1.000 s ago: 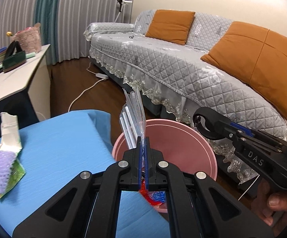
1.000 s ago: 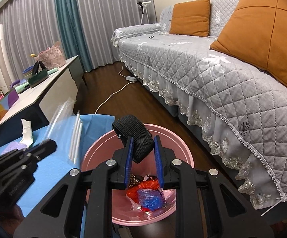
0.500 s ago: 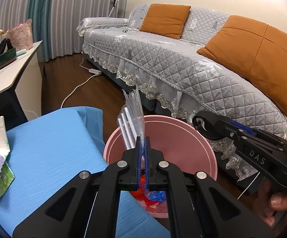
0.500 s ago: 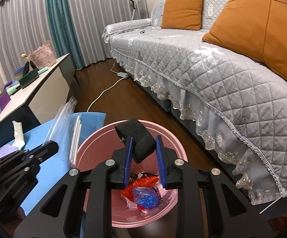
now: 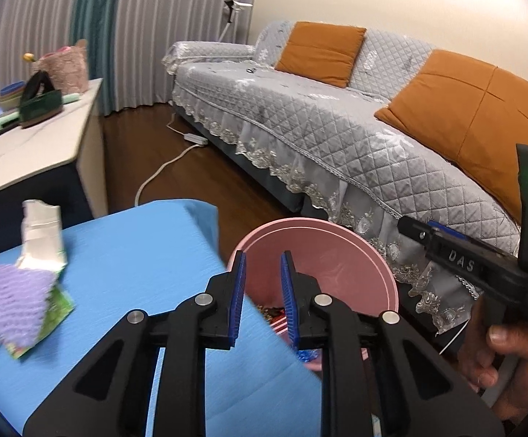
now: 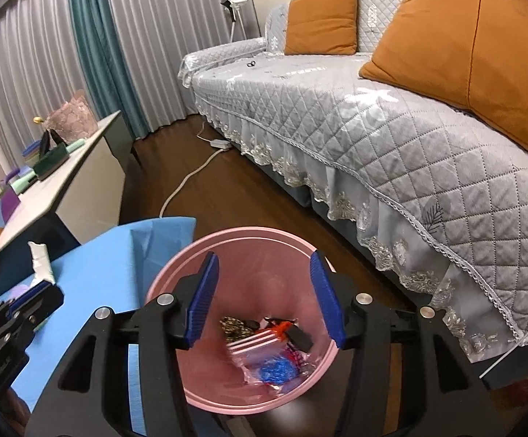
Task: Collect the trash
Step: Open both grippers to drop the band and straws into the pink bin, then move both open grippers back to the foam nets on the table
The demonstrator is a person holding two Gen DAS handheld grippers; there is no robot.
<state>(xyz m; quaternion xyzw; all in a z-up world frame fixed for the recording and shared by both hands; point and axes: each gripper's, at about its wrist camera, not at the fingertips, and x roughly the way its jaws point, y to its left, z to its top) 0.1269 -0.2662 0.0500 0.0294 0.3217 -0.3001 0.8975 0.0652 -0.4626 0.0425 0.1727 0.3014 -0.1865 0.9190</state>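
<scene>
Your left gripper (image 5: 262, 284) has just been opening a little; nothing sits between its blue pads, above the blue table's (image 5: 136, 255) edge. Your right gripper (image 6: 264, 295) has just been opening wide, empty, over the round pink plastic bin (image 6: 176, 269) where the trash (image 6: 267, 349) lies.

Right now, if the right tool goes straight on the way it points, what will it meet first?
Probably the trash lying in the round pink plastic bin: the open right tool points down into its mouth, with nothing between. Depth is hard to judge.
</scene>
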